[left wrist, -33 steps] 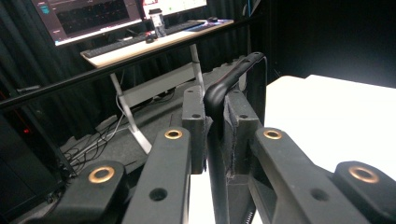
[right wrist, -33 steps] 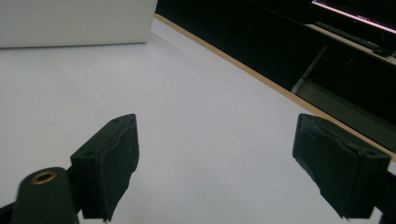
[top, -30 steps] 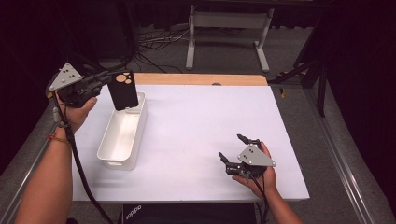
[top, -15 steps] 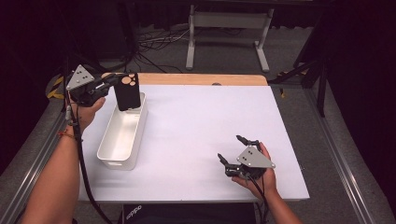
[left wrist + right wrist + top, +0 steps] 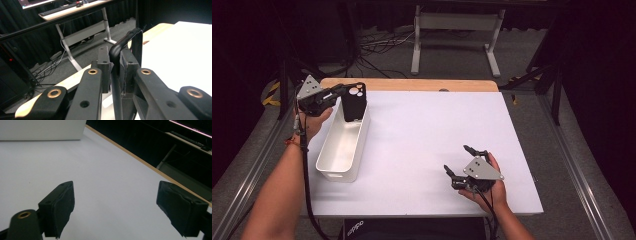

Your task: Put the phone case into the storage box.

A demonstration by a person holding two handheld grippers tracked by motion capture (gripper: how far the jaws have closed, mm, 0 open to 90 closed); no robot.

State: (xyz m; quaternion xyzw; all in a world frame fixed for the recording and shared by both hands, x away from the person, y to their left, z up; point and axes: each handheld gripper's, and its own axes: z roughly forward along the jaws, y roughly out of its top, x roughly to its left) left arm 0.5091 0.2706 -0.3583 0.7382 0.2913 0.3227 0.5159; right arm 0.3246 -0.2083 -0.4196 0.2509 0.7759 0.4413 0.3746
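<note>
Clamped on the rim of a black phone case point(image 5: 354, 102), the left gripper point(image 5: 343, 91) holds it upright over the far end of the white bin point(image 5: 343, 150), with the case's lower edge at or just inside the bin's far rim; whether it touches the bin cannot be told from the high view. In the left gripper view the two pads press on either side of the case's thin edge point(image 5: 126, 40), which curves up and away between them. The person's left hand point(image 5: 314, 120) wraps the gripper body just left of the bin's far end. The bin itself sits lengthwise near the left edge of the white table point(image 5: 437, 130). Well apart from the bin, toward the near right of the table, the right gripper point(image 5: 464, 162) rests in the person's right hand point(image 5: 489, 187), low over the surface. Its jaws stand wide and hold nothing, and the right gripper view shows bare tabletop between the two pads point(image 5: 60, 207), with the bin's white wall point(image 5: 42, 130) farther off.
</note>
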